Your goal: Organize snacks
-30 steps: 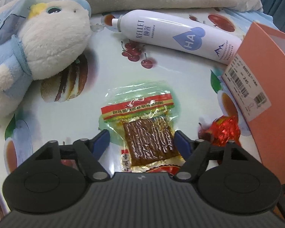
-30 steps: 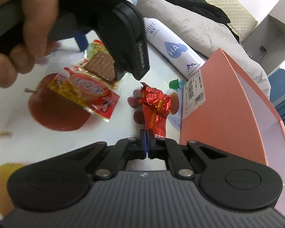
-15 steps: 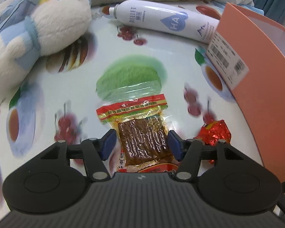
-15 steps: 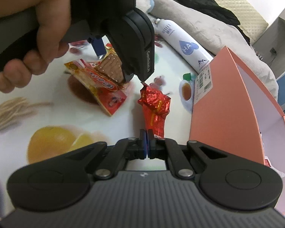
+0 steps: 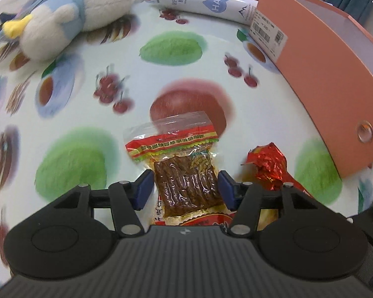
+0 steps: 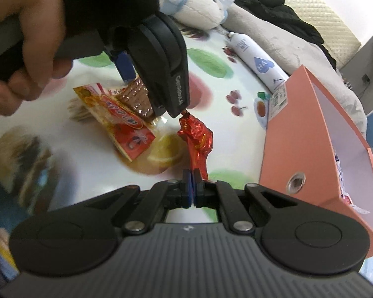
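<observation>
Left gripper (image 5: 185, 186), seen from its own wrist camera: the two blue-padded fingers (image 5: 144, 186) stood on either side of a clear snack packet (image 5: 184, 173) holding a brown ribbed slab, the pads close against the packet's edges. The packet (red and yellow printed bands at both ends) appeared raised off the fruit-print tablecloth (image 5: 87, 99), though contact with the cloth could not be ruled out.

Right gripper (image 6: 192, 190), seen from its wrist camera: the fingers were pressed together on the twisted tail of a red foil candy (image 6: 197, 139), whose crumpled body stood up ahead of the fingertips. The candy's upper tip touched, or nearly touched, the black body of the left gripper, which a bare hand (image 6: 34, 44) held by the handle at the upper left.

An orange box (image 6: 298, 134) with a white interior stood open just to the right of the candy; a barcode label was on its far end. Behind the box lay a white spray bottle (image 5: 206, 5) on its side, and at the far left a plush toy (image 5: 69, 17) in white and pale blue rested on the cloth.
</observation>
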`<state>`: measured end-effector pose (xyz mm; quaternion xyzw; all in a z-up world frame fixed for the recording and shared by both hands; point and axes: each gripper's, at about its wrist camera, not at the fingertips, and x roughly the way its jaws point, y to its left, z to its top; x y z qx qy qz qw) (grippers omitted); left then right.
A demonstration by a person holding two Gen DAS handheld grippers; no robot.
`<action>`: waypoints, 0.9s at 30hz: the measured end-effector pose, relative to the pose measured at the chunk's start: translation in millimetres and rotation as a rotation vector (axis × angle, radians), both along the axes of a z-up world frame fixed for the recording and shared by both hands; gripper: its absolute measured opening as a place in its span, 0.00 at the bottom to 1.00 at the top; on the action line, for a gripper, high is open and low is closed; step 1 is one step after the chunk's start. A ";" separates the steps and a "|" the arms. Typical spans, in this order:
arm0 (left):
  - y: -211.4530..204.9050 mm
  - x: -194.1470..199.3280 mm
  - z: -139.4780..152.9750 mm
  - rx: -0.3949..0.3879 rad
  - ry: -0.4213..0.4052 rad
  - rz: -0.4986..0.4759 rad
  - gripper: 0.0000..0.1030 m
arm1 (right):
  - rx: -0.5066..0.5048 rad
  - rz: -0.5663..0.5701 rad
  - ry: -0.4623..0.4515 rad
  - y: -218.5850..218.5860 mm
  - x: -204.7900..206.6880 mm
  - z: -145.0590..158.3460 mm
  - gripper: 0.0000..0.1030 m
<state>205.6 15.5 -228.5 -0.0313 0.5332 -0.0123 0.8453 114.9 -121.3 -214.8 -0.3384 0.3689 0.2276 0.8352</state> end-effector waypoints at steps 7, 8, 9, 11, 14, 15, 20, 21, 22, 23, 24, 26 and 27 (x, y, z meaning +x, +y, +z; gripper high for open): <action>21.9 -29.7 6.0 -0.069 0.006 0.075 0.32 | 0.025 0.006 0.028 -5.0 -22.1 3.2 0.07; 24.7 -32.0 5.8 -0.077 0.004 0.083 0.32 | 0.032 0.001 0.037 -5.8 -22.0 3.1 0.07; 27.0 -33.9 6.3 -0.083 0.003 0.093 0.32 | 0.046 -0.008 0.045 -6.8 -22.0 3.5 0.09; 30.0 -36.0 7.8 -0.085 -0.001 0.103 0.32 | 0.102 -0.030 0.058 -11.3 -21.2 7.6 0.35; 33.9 -37.3 8.3 -0.101 -0.005 0.114 0.32 | 0.199 -0.068 0.050 -21.5 -18.6 14.0 0.69; 36.8 -39.1 9.1 -0.115 -0.010 0.129 0.32 | 0.234 -0.077 0.053 -25.2 -16.8 16.1 0.69; 52.0 -45.2 11.6 -0.208 -0.014 0.197 0.56 | 0.313 -0.157 0.053 -36.5 -0.2 12.4 0.69; 55.6 -47.7 12.5 -0.221 -0.018 0.213 0.61 | 0.324 -0.176 0.076 -37.9 6.7 9.4 0.69; 58.3 -49.3 12.8 -0.231 -0.019 0.223 0.66 | 0.332 -0.187 0.088 -38.4 10.2 7.3 0.69; 61.6 -51.4 12.6 -0.246 -0.018 0.230 0.67 | 0.339 -0.197 0.096 -38.5 15.1 4.0 0.69; 65.5 -54.0 11.8 -0.267 -0.015 0.240 0.67 | 0.339 -0.203 0.098 -38.2 17.2 1.2 0.69; 72.9 -60.0 10.0 -0.309 -0.010 0.269 0.67 | 0.342 -0.192 0.110 -35.3 22.2 -4.6 0.69; 76.1 -63.3 9.2 -0.331 -0.007 0.284 0.67 | 0.348 -0.175 0.113 -34.2 23.7 -6.6 0.69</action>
